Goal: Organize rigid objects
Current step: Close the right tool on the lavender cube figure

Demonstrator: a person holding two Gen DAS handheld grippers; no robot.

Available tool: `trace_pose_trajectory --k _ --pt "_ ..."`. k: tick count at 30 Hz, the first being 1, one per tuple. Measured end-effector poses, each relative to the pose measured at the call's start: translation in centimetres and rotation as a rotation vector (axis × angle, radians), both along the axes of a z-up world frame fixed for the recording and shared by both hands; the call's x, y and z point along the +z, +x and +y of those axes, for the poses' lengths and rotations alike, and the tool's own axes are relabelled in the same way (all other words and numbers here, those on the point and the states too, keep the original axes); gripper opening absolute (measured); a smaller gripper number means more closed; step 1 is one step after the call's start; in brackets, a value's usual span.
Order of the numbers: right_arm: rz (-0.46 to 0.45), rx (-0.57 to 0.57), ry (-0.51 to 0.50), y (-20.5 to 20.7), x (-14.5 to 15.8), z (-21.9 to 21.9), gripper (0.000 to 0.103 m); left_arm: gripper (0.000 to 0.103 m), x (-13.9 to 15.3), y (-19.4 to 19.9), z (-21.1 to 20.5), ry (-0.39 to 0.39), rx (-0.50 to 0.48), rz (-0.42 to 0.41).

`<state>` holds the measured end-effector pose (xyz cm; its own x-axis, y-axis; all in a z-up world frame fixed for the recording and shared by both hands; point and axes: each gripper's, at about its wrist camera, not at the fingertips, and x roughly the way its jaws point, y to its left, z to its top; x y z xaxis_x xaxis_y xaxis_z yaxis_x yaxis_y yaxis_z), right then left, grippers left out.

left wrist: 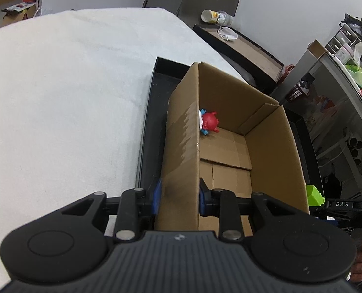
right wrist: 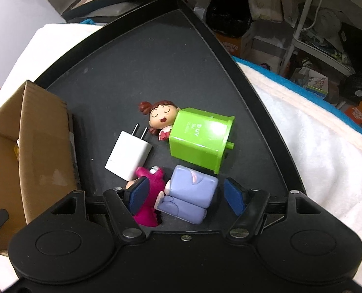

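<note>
My left gripper (left wrist: 179, 197) is shut on the near left wall of an open cardboard box (left wrist: 273, 151), one blue pad on each side of the wall. A red and blue toy (left wrist: 209, 122) lies in the box's far corner. The box stands in a black tray (left wrist: 154, 112). In the right wrist view my right gripper (right wrist: 187, 194) hangs open low over the tray (right wrist: 156, 48), straddling a lilac figure (right wrist: 190, 193) and a magenta toy (right wrist: 151, 195). Its right pad stands clear of the lilac figure. Beyond lie a white charger (right wrist: 128, 153), a green box (right wrist: 200, 139) and a brown-haired doll (right wrist: 160, 116).
The tray rests on a white cloth (left wrist: 58, 97) that covers the table. The cardboard box (right wrist: 34, 146) fills the tray's left side. A dark case with a cup (left wrist: 212, 15) stands behind. Cluttered shelves (right wrist: 327, 36) line the right side.
</note>
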<state>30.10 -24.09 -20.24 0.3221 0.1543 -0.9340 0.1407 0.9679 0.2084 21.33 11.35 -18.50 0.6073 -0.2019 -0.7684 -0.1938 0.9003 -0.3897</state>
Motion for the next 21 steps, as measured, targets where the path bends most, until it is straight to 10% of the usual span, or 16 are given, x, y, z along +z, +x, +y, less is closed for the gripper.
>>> trace_pose_trajectory --k 8,21 --pt "-0.009 -0.007 -0.005 -0.1 0.3 -0.2 0.039 0.028 0.3 -0.1 0.0 -0.005 -0.004 -0.018" --pt "-0.046 -0.008 -0.033 -1.1 2.2 -0.1 0.038 0.023 0.6 -0.3 -0.1 0.003 -0.012 -0.035"
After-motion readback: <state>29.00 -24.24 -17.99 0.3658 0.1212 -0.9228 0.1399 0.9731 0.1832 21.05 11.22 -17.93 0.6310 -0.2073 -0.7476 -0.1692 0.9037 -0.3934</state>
